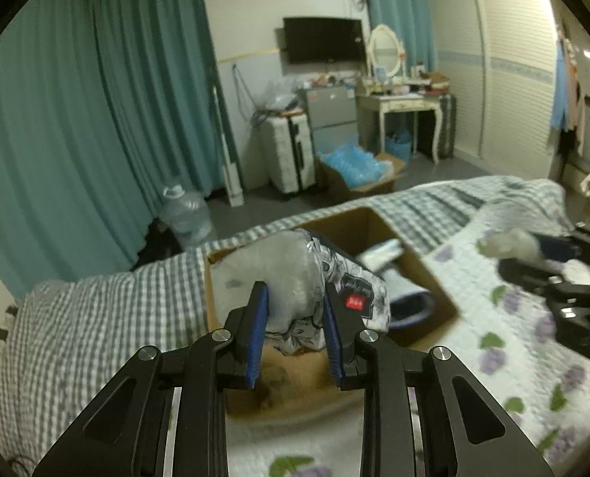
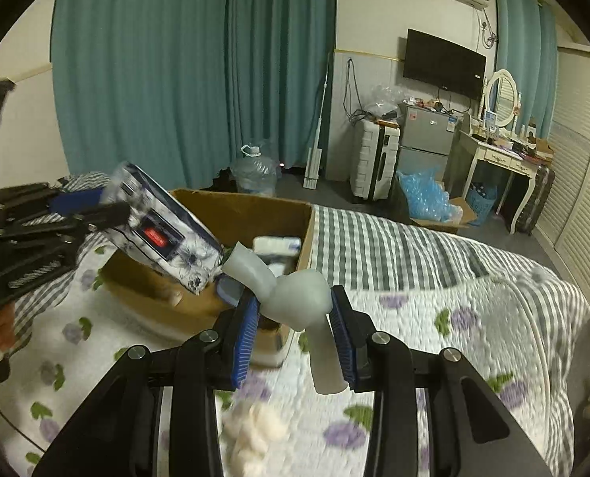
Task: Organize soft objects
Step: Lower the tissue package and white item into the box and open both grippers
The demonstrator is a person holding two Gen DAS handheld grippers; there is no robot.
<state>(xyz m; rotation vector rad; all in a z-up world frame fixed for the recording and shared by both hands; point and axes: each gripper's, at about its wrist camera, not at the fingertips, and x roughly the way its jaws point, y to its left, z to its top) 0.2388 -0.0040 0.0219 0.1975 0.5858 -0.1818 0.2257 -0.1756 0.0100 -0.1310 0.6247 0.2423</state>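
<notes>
A floral quilt (image 2: 394, 314) is covering the bed, a cardboard box (image 2: 251, 208) sitting mid-frame. The left gripper (image 1: 293, 334) is pinching a floral-print soft pack (image 1: 314, 278) above the box — the right gripper (image 2: 295, 336) is clamping a pale grey plush piece (image 2: 298, 298) at lower centre.

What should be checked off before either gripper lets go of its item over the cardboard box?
1. Left gripper clamped on the floral packet: ok.
2. Right gripper clamped on the pale grey soft piece: ok.
3. Floral packet above the cardboard box opening: ok.
4. Grey piece above the opening: not ok, it sits at the near corner.
5. Free room left in the box: cannot tell, held items hide much of it.
6. White fluffy lump boxed: not ok, it lies on the quilt.
</notes>
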